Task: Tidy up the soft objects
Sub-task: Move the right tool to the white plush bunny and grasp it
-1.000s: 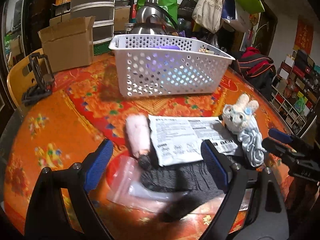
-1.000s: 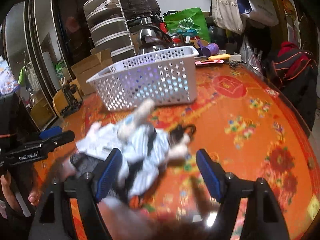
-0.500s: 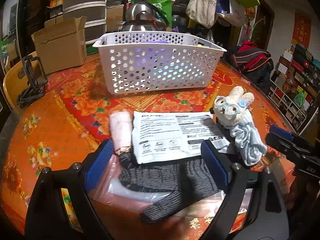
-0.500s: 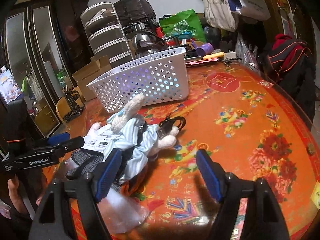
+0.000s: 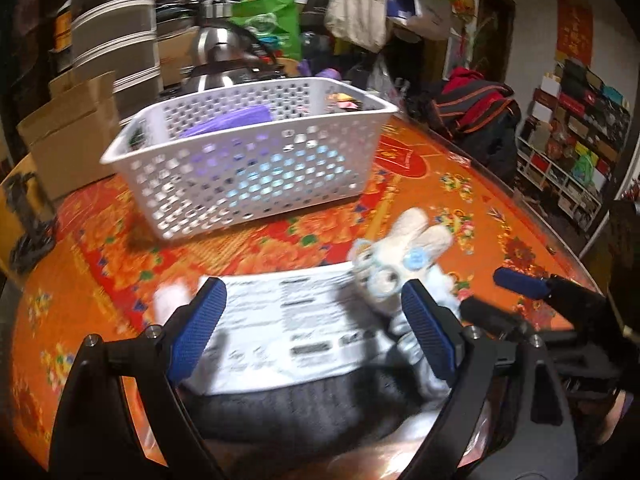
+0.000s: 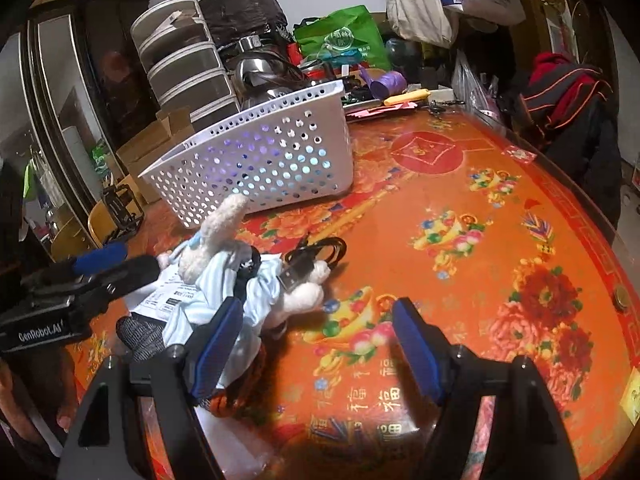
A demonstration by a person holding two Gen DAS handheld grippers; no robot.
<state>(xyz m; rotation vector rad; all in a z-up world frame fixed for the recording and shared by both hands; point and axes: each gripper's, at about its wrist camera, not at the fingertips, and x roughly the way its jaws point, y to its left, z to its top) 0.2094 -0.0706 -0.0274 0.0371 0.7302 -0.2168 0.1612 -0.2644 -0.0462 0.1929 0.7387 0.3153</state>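
A white perforated basket [image 5: 256, 152] stands on the orange table; it also shows in the right wrist view [image 6: 260, 156]. It holds purple and blue soft items. In front lies a pile: a white plush bunny in light blue cloth [image 5: 396, 264] [image 6: 224, 264], a white printed bag [image 5: 288, 324], a dark grey knit glove [image 5: 300, 408] [image 6: 140, 334] and a pink roll [image 5: 170, 300]. My left gripper [image 5: 316, 340] is open, low over the printed bag. My right gripper [image 6: 316, 352] is open, just right of the bunny.
A black cable with a USB plug [image 6: 316, 256] lies against the bunny. Cardboard boxes [image 5: 68, 136], stacked drawers [image 6: 184, 64] and a steel kettle [image 5: 224, 52] crowd the table's far side. Bags hang behind. A dark jacket [image 6: 568, 92] lies at the right edge.
My left gripper has moved forward and down over the printed bag, closer to the bunny. My right gripper has settled beside the bunny. Both stay open.
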